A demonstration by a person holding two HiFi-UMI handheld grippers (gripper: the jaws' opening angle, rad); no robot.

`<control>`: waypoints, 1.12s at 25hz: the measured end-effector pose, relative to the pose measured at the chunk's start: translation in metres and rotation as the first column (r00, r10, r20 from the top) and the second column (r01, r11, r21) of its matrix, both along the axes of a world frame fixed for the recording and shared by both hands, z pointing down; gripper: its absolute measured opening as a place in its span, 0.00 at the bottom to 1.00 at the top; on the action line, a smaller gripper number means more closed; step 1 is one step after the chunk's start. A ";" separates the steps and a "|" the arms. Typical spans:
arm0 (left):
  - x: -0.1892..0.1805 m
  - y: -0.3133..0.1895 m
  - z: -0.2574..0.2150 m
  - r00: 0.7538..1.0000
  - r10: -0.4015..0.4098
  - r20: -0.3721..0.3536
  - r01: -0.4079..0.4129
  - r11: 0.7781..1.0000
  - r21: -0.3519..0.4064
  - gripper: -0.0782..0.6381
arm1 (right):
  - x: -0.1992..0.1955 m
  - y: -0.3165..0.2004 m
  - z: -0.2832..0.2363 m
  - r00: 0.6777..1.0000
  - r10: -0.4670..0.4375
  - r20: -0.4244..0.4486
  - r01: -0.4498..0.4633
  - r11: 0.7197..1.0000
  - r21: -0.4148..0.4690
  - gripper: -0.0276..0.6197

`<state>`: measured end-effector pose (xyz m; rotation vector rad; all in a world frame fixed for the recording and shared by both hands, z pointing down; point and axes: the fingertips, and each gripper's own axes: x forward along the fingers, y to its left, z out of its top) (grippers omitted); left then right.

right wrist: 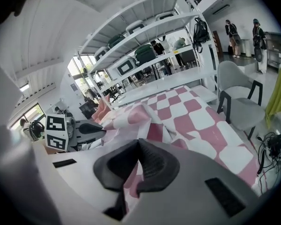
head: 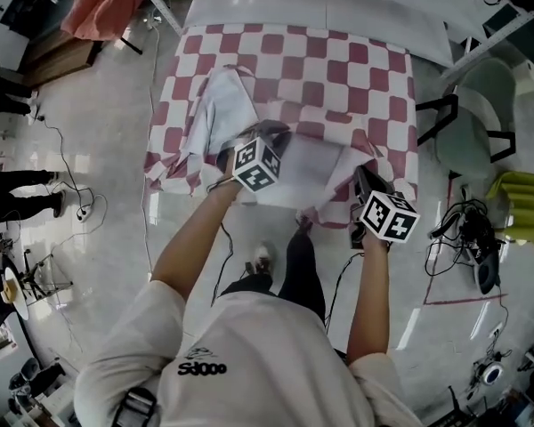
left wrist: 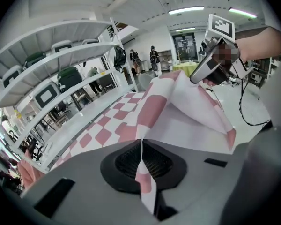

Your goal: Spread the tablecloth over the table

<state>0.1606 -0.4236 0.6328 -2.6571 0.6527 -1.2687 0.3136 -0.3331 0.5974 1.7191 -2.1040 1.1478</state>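
close under the head camera is the person's white shirt (head: 249, 354), and both bare arms reach out in front. past them stands the long white table (head: 338, 12) on a shiny pale floor (head: 116, 87). the pink and white checked tablecloth (head: 320, 69) lies on the table. its far part lies flat. its near part is crumpled and folded back on itself, so the plain white underside shows, and some of it hangs off the near left corner.

a tall white metal shelf (left wrist: 61, 55) with dark bags on it stands near the table. a grey-green chair with black legs (head: 476, 118) stands beside the right side of the table, and black cables (head: 467, 229) lie on the floor near it.

the grey left gripper (left wrist: 141, 153) has its jaws squeezed tight on a thin fold of the tablecloth, and a strip of cloth sticks out below the pads. the grey right gripper (right wrist: 136, 156) has its jaws closed too, with a bit of the pink and white cloth pinched between them. both grippers hold the near edge up off the table, apart from each other, and the cloth sags between them. each gripper has a black and white marker cube (head: 255, 165) on top.
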 end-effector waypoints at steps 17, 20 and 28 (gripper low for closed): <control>-0.061 0.202 -0.050 0.996 0.069 -0.052 -0.067 0.997 0.033 0.15 | -0.044 0.182 -0.056 0.997 0.028 -0.073 -0.021 0.995 0.093 0.08; -0.072 0.227 -0.047 0.996 0.080 -0.047 -0.079 0.997 0.019 0.15 | -0.051 0.209 -0.059 0.996 0.030 -0.082 -0.022 0.995 0.093 0.08; -0.096 0.264 -0.038 0.999 0.042 -0.017 -0.042 0.999 -0.023 0.15 | -0.064 0.272 -0.050 0.996 -0.023 -0.090 0.027 0.999 0.040 0.08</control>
